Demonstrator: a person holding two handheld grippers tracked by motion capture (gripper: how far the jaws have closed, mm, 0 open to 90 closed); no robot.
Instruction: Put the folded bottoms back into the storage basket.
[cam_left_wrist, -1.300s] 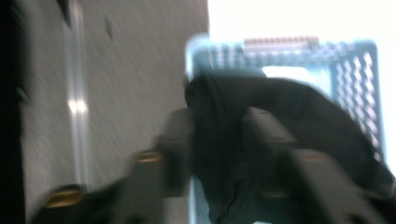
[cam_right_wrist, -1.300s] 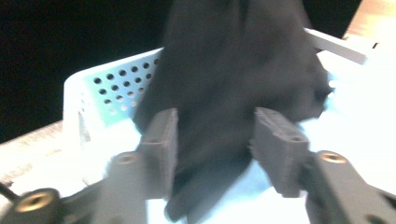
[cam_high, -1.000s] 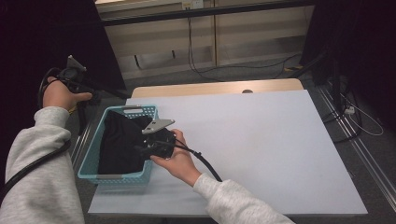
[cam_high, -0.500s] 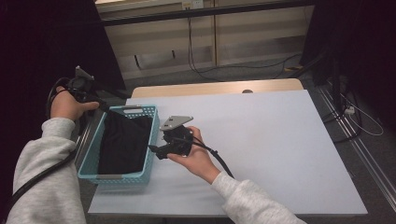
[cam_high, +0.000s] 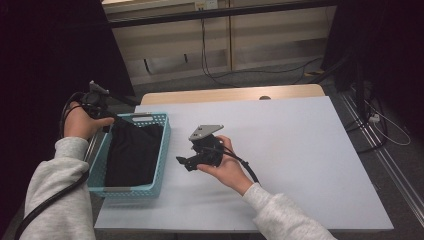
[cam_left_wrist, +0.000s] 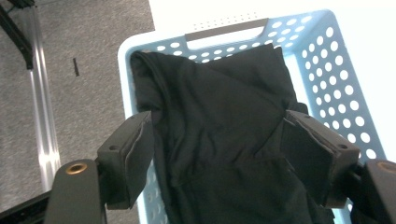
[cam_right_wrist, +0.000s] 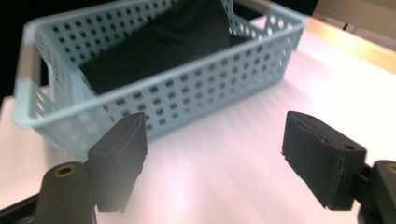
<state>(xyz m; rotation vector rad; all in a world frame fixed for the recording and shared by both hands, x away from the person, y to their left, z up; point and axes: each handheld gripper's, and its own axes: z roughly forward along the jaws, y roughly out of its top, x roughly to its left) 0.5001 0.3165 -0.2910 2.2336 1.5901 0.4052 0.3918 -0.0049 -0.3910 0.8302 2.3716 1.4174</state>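
Note:
A light blue perforated basket (cam_high: 165, 145) stands at the left of the white table (cam_high: 300, 150), with a black cloth (cam_high: 132, 155) folded inside it. My left gripper (cam_high: 107, 115) hangs over the basket's far end. In the left gripper view it (cam_left_wrist: 219, 121) is open above the cloth (cam_left_wrist: 219, 93), its jaws having just been opening and its pads clear of the fabric. My right gripper (cam_high: 182, 162) is just right of the basket, pointing at it. In the right gripper view it (cam_right_wrist: 215, 126) is open over bare table, its jaws having just been opening with nothing between them, facing the basket (cam_right_wrist: 163, 93).
A wooden desk edge (cam_high: 230, 95) runs behind the white table. Cables and metal rails (cam_high: 380, 150) lie on the grey floor to the right, and another rail (cam_left_wrist: 39, 116) lies left of the basket. Dark curtains hang on both sides.
My right gripper has drawn back rightward from over the basket to the table beside it, and its jaws stand wider. My left hand has come down and nearer to the basket's far end.

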